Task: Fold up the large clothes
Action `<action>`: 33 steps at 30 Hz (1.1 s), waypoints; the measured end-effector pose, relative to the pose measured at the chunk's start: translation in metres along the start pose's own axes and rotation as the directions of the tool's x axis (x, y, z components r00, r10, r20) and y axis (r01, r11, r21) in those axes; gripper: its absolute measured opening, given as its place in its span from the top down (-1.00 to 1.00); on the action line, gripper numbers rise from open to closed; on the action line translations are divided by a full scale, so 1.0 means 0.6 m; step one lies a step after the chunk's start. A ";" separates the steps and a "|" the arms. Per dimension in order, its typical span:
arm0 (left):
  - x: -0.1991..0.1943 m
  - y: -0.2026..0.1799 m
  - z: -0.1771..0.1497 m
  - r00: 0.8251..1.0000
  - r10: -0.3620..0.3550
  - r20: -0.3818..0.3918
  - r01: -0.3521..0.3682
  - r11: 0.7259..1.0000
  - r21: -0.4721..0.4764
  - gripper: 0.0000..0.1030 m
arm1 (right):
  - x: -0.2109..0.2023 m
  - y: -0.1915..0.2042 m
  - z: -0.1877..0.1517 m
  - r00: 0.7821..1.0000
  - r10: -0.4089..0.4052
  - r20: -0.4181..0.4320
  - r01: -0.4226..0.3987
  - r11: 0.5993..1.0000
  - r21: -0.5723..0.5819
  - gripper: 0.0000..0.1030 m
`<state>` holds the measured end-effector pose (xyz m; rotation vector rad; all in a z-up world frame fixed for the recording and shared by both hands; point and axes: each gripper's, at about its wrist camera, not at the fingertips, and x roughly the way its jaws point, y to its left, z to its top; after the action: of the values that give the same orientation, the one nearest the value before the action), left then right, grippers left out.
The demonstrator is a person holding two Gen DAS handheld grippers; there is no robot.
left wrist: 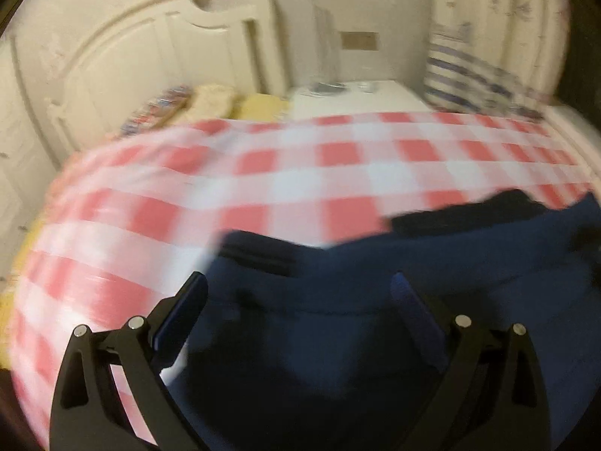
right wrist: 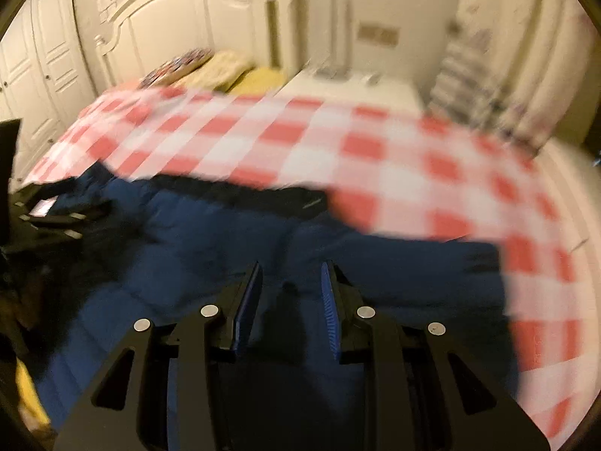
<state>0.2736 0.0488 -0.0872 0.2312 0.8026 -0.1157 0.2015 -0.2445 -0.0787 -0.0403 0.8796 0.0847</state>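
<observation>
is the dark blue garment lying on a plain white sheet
No, the dark blue garment lies on a red-and-white checked cover.

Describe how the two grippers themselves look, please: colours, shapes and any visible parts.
The left gripper and right gripper look alike: matte black linkage arms with triangular cut-outs, round silver pivot pins, and flat blue pads on the inner side of each finger. No cables, markings or sleeves are visible.
</observation>
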 end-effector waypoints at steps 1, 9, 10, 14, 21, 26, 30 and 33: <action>0.013 0.017 -0.001 0.999 0.033 -0.018 -0.033 0.999 -0.005 -0.89 | -0.004 -0.017 0.001 1.000 -0.014 0.004 0.014 1.000 0.014 0.59; 0.088 0.063 -0.018 0.982 -0.080 -0.168 0.056 0.988 -0.144 -0.96 | 0.054 -0.164 -0.049 0.994 0.110 -0.002 -0.104 0.950 0.294 0.57; 0.091 0.069 -0.020 0.980 -0.103 -0.172 0.074 0.983 -0.168 -0.96 | 0.055 -0.163 -0.050 0.994 0.108 0.004 -0.104 0.951 0.291 0.57; 0.099 0.081 -0.027 0.972 -0.158 -0.173 0.116 0.966 -0.229 -0.96 | 0.059 -0.181 -0.058 0.984 0.175 0.034 -0.176 0.924 0.340 0.57; 0.091 0.069 -0.026 0.981 -0.109 -0.162 0.076 0.977 -0.199 -0.96 | -0.041 -0.145 -0.057 0.989 0.128 0.072 -0.144 0.935 0.324 0.55; 0.089 0.068 -0.026 0.981 -0.106 -0.164 0.072 0.977 -0.199 -0.96 | -0.085 -0.071 -0.120 1.000 0.018 -0.006 -0.017 0.996 0.084 0.48; 0.081 0.061 -0.022 0.986 -0.058 -0.159 0.031 0.986 -0.164 -0.96 | -0.060 -0.101 -0.157 0.999 0.046 0.028 -0.050 0.986 0.157 0.05; 0.027 0.053 -0.022 0.994 0.070 -0.080 -0.078 0.991 -0.109 -0.94 | -0.066 -0.108 -0.146 0.999 0.044 -0.005 -0.043 0.982 0.186 -0.06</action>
<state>0.2815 0.0824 -0.1029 0.1598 0.8721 0.0083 0.1149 -0.3172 -0.1036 0.1535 0.8940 0.0428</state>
